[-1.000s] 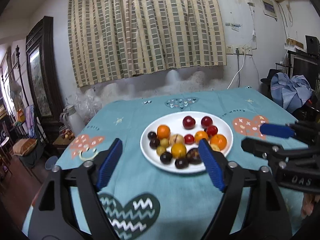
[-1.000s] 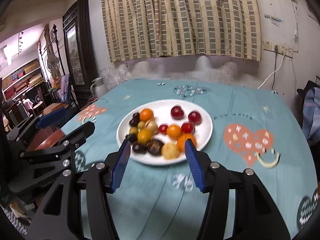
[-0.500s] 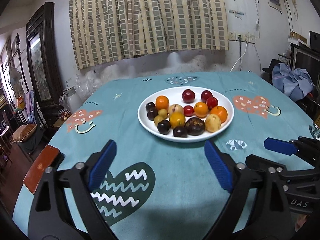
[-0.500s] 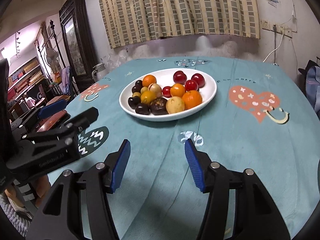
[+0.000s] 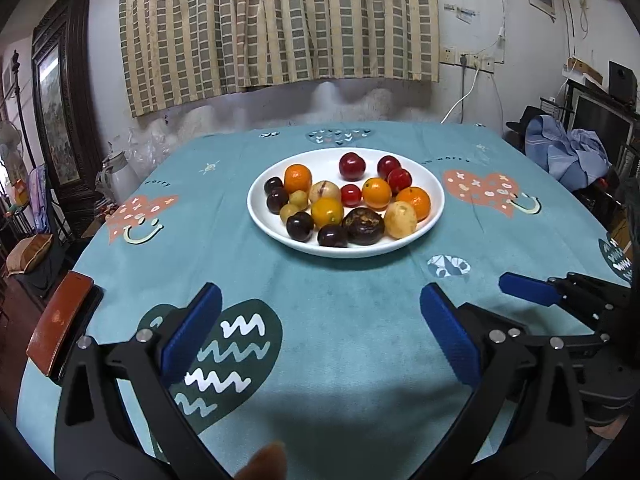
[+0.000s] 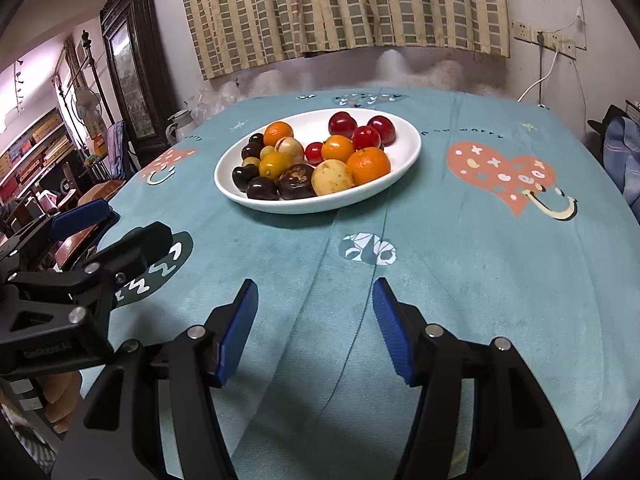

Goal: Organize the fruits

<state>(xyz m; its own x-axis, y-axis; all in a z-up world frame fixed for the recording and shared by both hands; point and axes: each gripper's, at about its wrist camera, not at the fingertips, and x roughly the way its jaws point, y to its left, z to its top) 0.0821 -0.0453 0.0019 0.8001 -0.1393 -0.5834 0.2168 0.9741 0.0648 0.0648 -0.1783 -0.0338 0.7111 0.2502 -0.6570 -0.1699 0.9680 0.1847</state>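
White plate (image 5: 434, 216) already holds all the fruit (image 5: 347, 205), loosely colour-grouped; left gripper (image 5: 320, 328) and right gripper (image 6: 316, 320) sit near, fingers spread, empty.

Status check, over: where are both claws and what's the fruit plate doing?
Left claw open, empty, short of the plate. Right claw open, empty, alongside. All fruit on the white plate, untouched. Bare tablecloth between, nothing blocking.

Both the left gripper (image 5: 320, 322) and right gripper (image 6: 316, 322) have black frames (silver screws) with ribbed blue pads (image 6: 390, 330).
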